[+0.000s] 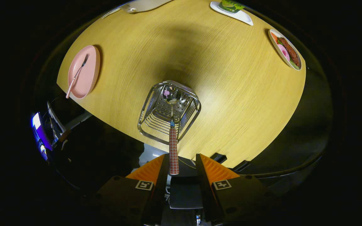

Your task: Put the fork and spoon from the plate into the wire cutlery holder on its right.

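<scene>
I look straight down on a round wooden table (231,94). The wire cutlery holder (146,130) stands just ahead of my fingers. A spoon (173,147) with a red checked handle stands in it, bowl down on the perforated bottom. Its handle end rises into the gap between my fingers, close beside the left finger (151,169). My gripper (182,157) is open, and the right finger (214,169) is well apart from the handle. To the holder's left lies a pink plate (90,73) holding the fork (75,77), whose checked handle overhangs the near rim.
A white plate of food (286,50) sits near the table's right edge. A white dish with a green item (231,11) lies at the far side, beside a pale object (143,4). A lit screen (39,131) stands off the table, below the pink plate.
</scene>
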`<action>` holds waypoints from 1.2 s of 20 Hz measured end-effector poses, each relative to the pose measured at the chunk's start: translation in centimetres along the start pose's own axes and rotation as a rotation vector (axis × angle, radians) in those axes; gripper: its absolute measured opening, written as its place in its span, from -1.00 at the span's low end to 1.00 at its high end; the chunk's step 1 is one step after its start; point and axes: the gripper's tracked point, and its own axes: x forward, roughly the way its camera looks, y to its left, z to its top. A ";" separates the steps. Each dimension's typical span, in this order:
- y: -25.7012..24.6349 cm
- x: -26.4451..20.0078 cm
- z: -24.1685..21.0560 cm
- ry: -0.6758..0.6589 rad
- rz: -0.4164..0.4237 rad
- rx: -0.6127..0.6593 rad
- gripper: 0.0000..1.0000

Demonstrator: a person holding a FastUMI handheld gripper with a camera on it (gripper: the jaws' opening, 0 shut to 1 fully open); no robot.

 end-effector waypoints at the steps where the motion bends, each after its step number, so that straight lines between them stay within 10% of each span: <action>1: 0.5 -1.2 0.3 -0.037 0.021 0.012 0.11; 11: 18.5 -10.1 6.6 -0.431 0.391 0.227 0.14; 24: 37.1 -0.2 15.2 -0.411 0.530 0.484 0.15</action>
